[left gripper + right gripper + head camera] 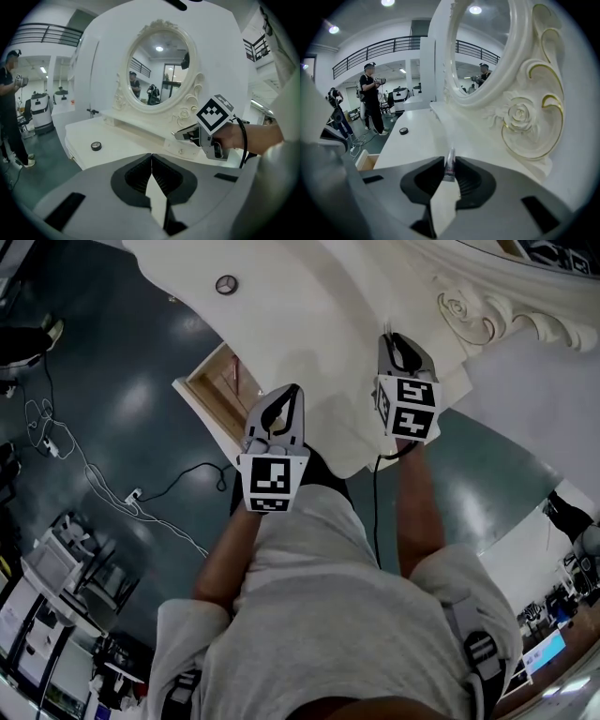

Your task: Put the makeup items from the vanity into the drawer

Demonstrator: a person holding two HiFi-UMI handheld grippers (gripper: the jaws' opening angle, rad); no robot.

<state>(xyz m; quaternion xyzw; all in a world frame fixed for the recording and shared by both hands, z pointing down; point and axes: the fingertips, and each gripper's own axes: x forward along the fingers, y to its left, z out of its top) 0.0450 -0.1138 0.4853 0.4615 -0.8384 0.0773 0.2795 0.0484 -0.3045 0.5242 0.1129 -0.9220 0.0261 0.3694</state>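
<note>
While the left claw (151, 158) stood pressed together with nothing in it, low in front of the mirror (159, 70), the right claw (450, 160) was clamped on a slim tube (449, 171) near the mirror's carved rose (518, 117). Print on the tube's label was too blurred to read. Farther out, left of the mirror, the open drawer (366, 161) showed its wooden wall at the desk (417, 145) edge. A small round black case (403, 131) lay on the desk beyond.
</note>
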